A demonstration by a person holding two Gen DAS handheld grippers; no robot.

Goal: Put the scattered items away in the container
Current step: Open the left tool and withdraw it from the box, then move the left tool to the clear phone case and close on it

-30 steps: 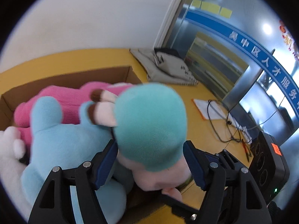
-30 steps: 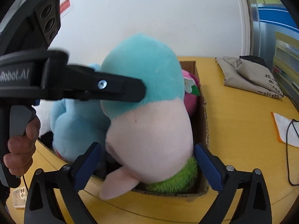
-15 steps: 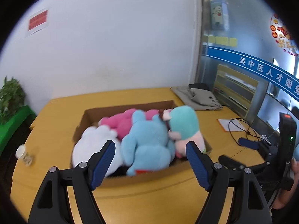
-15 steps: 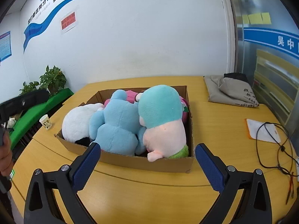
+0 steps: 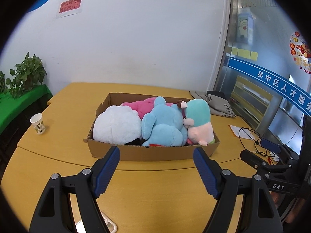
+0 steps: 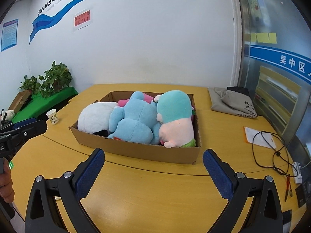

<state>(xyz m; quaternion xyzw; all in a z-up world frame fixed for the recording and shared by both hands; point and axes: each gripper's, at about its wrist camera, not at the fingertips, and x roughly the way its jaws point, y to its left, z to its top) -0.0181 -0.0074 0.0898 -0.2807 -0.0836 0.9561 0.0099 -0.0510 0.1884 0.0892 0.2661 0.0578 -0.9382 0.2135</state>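
Tongs bracket (image 5: 278, 187) reads "DAS"; left tongs (image 5: 156, 158), right tongs (image 6: 153, 161) spread wide.

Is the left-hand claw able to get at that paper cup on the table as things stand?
Probably yes. The left gripper is open and holds nothing, and the paper cup stands alone on bare table, apart from the cardboard box.

The cardboard box (image 5: 155, 153) is open at the top and stands on the yellow table. 4 soft toys fill it, pressed together. The white toy (image 5: 116, 126) lies at the left end, the pink toy (image 5: 140, 104) behind, the light blue toy (image 5: 165, 124) in the middle, and the teal and pink toy (image 5: 198, 122) at the right end.
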